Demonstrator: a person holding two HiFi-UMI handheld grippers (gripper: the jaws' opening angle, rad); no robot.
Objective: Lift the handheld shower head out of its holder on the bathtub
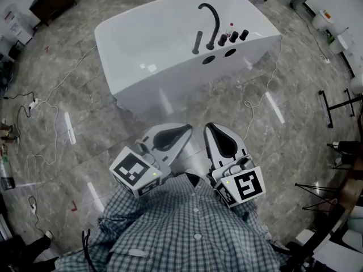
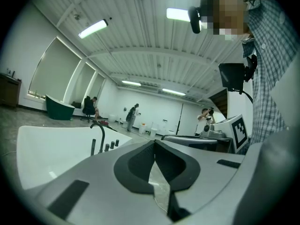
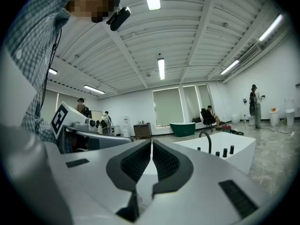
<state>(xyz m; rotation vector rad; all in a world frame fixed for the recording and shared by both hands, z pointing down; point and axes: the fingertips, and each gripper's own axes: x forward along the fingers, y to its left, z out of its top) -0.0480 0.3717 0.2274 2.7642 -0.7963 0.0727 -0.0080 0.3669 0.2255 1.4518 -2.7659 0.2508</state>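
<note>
Shower head (image 1: 197, 42) upright in holder on bathtub (image 1: 142, 50) rim, next to curved tap (image 1: 211, 16) & knobs (image 1: 233, 37). Left gripper (image 2: 154, 145) & right gripper (image 3: 151, 144) well short of tub, by person's shirt (image 1: 187, 225). Both sets of fingers clenched, nothing btwn.

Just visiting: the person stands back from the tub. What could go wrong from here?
A white cable loops over the floor in front of the bathtub; a foot could snag it. The left hand-held gripper and the right hand-held gripper are both shut and empty; unopened, they might knock the shower head rather than grip it. The shower head stands right beside the curved spout, which a gripper might bump.
</note>
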